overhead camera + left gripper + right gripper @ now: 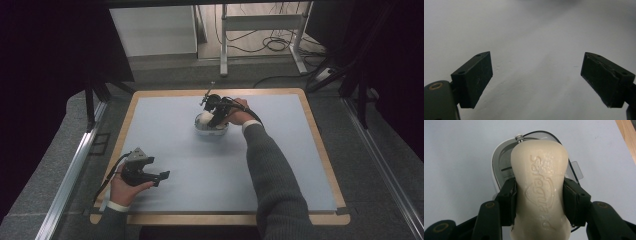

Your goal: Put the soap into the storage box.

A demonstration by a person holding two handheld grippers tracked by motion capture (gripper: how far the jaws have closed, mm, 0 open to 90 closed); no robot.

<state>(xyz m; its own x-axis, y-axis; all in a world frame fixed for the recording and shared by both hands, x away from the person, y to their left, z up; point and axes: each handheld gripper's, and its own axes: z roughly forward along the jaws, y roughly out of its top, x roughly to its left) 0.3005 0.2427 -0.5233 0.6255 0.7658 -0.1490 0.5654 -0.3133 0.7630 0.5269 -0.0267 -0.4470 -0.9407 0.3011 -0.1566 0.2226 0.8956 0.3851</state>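
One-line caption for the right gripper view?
Right gripper shut on a cream soap bar, held over an open white soap case on the pale mat.

High cam above table (165, 150), forward-down; gripper cams close, same blue mat.

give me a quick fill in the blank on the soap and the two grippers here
1. The right gripper is shut on a cream-coloured bar of ____ with embossed lettering.
2. The bar hangs above a white ____ dish.
3. The left gripper has its jaws ____, nothing between them.
4. The pale blue mat lies on a ____ table with light edges.

Missing words: soap; soap; open; wooden
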